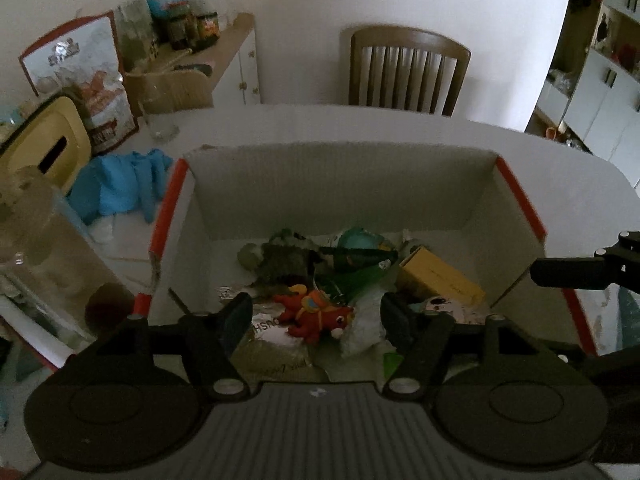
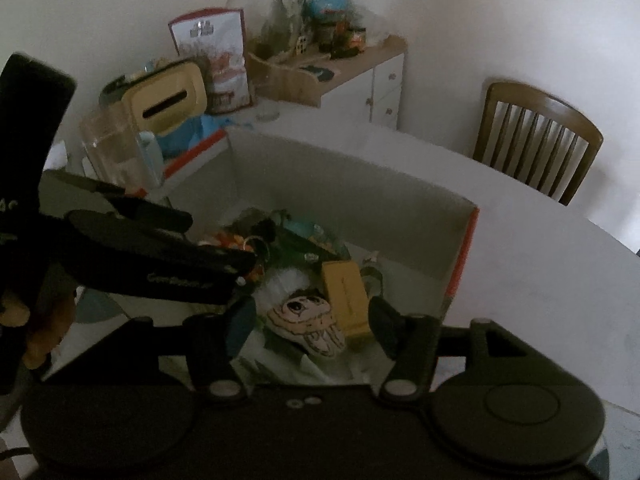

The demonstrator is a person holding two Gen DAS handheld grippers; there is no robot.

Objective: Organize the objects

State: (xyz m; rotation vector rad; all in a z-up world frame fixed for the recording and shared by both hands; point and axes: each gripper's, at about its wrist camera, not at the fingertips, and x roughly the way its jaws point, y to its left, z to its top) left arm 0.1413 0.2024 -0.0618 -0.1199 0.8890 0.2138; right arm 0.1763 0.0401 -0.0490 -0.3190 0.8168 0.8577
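A white cardboard box [image 1: 340,184] with red edges stands on the table and holds several small things. In the left wrist view my left gripper [image 1: 316,318] is open above a red toy dragon [image 1: 316,314], next to a yellow box [image 1: 440,276] and green items [image 1: 352,264]. In the right wrist view my right gripper [image 2: 312,320] is open above a cream cartoon-face toy [image 2: 308,320], beside the yellow box [image 2: 346,296]. The left gripper's body [image 2: 160,256] crosses the box at the left.
A blue cloth [image 1: 120,184], a yellow tissue box [image 1: 48,148], a clear jar [image 1: 32,220] and a printed bag [image 1: 88,84] stand left of the box. A wooden chair [image 1: 408,72] is behind the table. A cabinet [image 2: 360,76] carries jars.
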